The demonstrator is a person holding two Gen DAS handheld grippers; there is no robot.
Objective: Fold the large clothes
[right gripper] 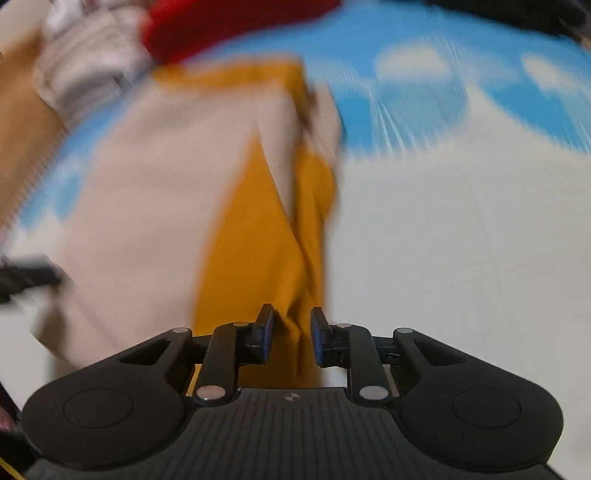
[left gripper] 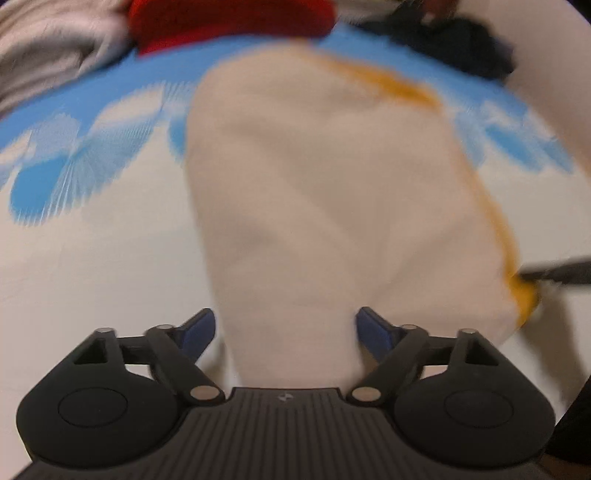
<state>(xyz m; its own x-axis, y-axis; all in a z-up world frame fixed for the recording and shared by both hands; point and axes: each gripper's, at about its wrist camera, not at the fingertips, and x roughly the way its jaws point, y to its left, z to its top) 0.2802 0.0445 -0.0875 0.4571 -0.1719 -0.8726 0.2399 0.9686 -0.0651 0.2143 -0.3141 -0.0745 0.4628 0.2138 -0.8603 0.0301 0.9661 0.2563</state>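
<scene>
Left wrist view: left gripper (left gripper: 284, 332) has its jaws wide, pads clear of cloth on both sides, nothing pinched. The garment (left gripper: 325, 192), cream with a mustard edge, lies between and ahead of them, spread long on a white sheet (left gripper: 92, 280) with a blue cloud print. It's a bed or similar, can't tell which. Frame is motion-blurred. Red cloth (left gripper: 229, 22), grey cloth (left gripper: 48, 48) and a dark pile (left gripper: 461, 40) sit at the far edge, apart from the garment. A dark bar comes in from the right margin at the mustard corner, likely the right gripper. Right wrist view: right gripper (right gripper: 291, 336) has jaws narrow but with a visible gap; the mustard panel of the garment (right gripper: 258, 240) runs between the pads, and I see no squeeze on it, so I read it as released or not yet gripped. Cream part lies left of that, wrinkled. Handling, my judgement: light, soft knit or jersey, fully limp, no stiffness, will sag and drag on the sheet, not fragile, low slip on rubber pads. Best hold: pinch corners or hem edge through both layers, one gripper per corner, lift just enough to carry the fold over. Mid-panel grabs will bunch it.
</scene>
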